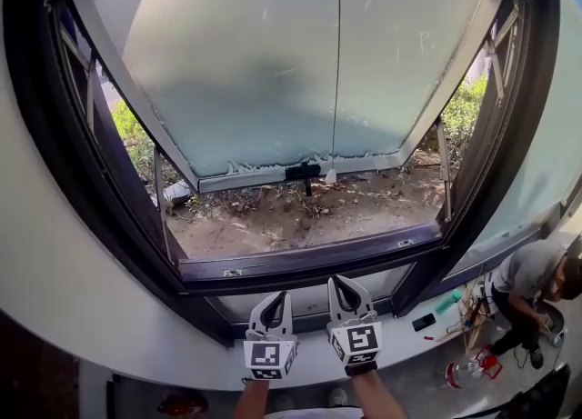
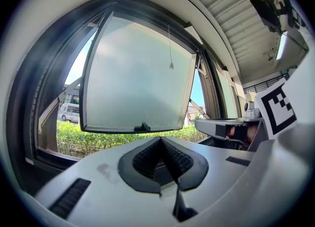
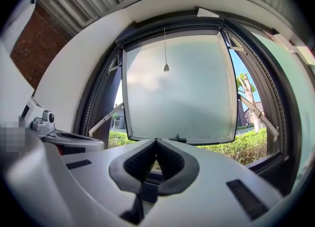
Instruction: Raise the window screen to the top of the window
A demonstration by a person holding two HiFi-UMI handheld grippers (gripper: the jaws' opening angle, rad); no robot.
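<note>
Left gripper and right gripper are hovering under the sill, fingers closed on nothing; window screen seems to be sitting rolled at the frame's top, only its pull cord dangling before the frosted pane. Judging it light, flimsy, spring-wound, so pinching the thin cord's bead is looking safest. Head view alone is showing a crouching person, left gripper view a parked van.

Crouching person at lower right, bare soil outside, green hedge, white van beyond it
</note>
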